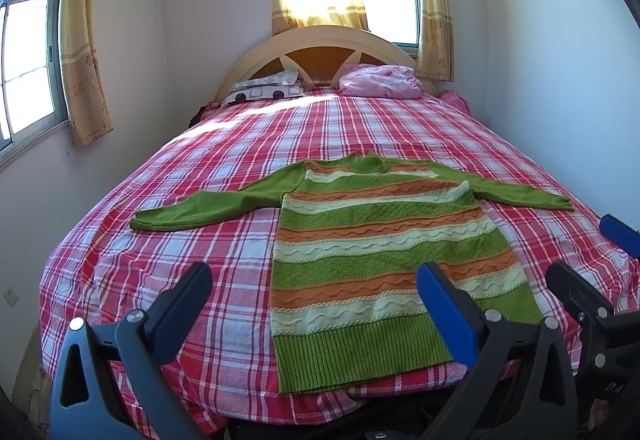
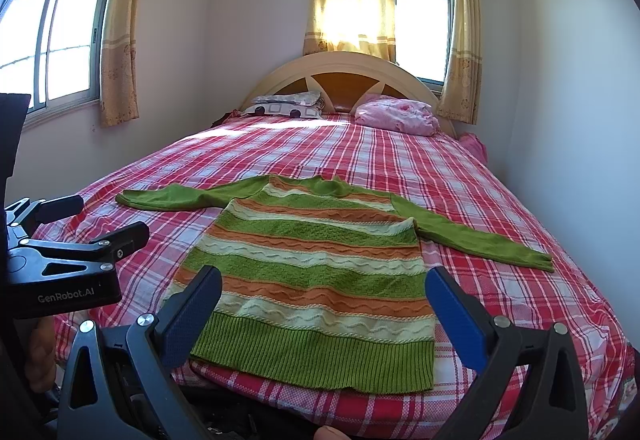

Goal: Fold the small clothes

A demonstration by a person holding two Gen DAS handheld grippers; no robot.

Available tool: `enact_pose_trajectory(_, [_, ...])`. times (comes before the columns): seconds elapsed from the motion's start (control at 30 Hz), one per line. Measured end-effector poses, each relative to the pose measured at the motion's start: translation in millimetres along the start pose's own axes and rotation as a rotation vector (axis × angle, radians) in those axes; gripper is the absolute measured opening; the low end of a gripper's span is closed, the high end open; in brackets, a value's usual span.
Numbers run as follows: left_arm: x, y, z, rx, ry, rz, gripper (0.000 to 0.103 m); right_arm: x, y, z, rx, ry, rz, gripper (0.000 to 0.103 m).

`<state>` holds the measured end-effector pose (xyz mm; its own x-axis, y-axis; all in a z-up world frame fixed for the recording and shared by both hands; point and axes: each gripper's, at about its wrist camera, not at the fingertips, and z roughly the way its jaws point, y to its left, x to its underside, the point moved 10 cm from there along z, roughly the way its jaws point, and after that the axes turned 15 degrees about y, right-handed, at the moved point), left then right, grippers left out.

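Striped sweater flat on plaid bed, sleeves out — both hand-held grippers, L & R, spread wide, holding nothing.

Ribbed knitted sweater lies on woven plaid cotton bedsheet.

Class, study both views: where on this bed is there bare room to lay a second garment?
Free: the plaid sheet between the sweater's collar and the pillows, and the strip left of its body, below the left sleeve. Crowded: the foot edge, where hem and both open grippers meet.
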<state>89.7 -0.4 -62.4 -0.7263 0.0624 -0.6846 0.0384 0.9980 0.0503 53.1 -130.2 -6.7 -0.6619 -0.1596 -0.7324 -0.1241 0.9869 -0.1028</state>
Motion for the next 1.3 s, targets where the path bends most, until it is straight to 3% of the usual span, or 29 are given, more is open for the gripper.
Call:
enact_pose_trajectory(0.93, [-5.6,2.9,32.0,-0.033,0.047,0.014,0.103,3.4,-27.9,40.3,0.037,0.066,0.03,0.102])
enact_pose_trajectory(1.3, [-19.1,-7.3,80.2,-0.05,0.096,0.048,0.103,11.9,-64.4,91.5,0.096,0.139,0.068,0.102])
